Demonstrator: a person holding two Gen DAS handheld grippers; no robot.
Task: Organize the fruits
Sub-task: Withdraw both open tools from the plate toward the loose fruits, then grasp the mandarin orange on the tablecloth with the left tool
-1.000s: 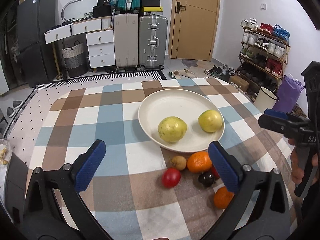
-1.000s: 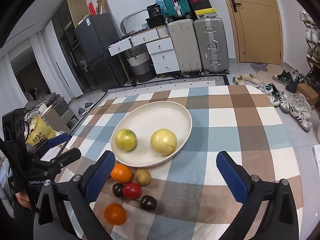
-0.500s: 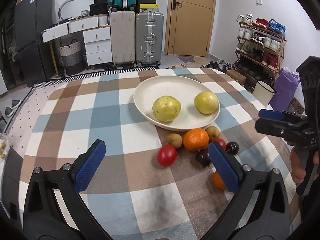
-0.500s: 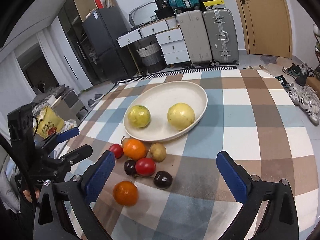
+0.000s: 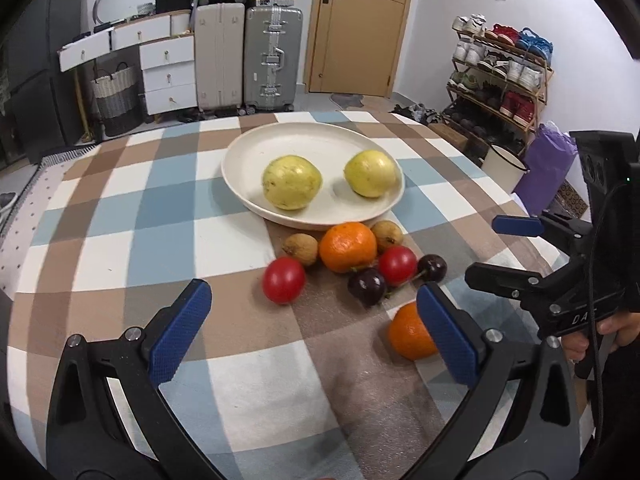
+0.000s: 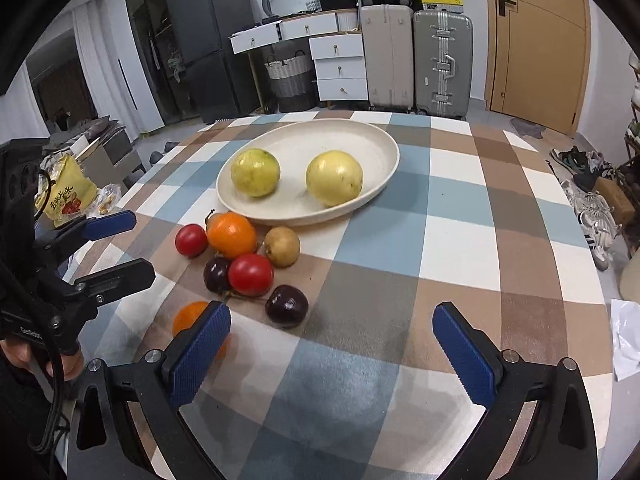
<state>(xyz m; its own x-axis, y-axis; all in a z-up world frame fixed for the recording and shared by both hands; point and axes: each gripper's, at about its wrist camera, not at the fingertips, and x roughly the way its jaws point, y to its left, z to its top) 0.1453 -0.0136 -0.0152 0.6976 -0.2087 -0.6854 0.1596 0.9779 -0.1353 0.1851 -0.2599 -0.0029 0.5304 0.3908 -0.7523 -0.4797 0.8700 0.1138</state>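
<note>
Both pairs of blue-padded fingers stood wide apart and empty: the left gripper (image 5: 312, 332) hovered over the near edge of the round table with its checked blue, brown and white cloth (image 5: 120, 208), the right gripper (image 6: 332, 344) beside it, each aimed at the loose fruit.

Just ahead of the left gripper lay a small red tomato (image 5: 283, 285), with a brown round fruit (image 5: 301, 248) and a large orange (image 5: 348, 246) touching behind it. A second tomato (image 5: 397, 265), two dark cherries on stems (image 5: 367, 285) and another brown fruit (image 5: 386, 234) crowded the orange's far side. A second orange (image 5: 408, 336) sat apart toward the near edge, partly hidden by the left gripper's right pad.

Beyond the cluster, the shallow cream oval plate (image 5: 280, 144) at the table's middle held two yellow-green guavas (image 5: 292, 182), well apart.

The risk, by judgement: the fruits touch, so closing on one could nudge its neighbours rolling toward the table's edge; the smooth tomato might squirt from the pads, and the cherries' joined stems could drag both along
</note>
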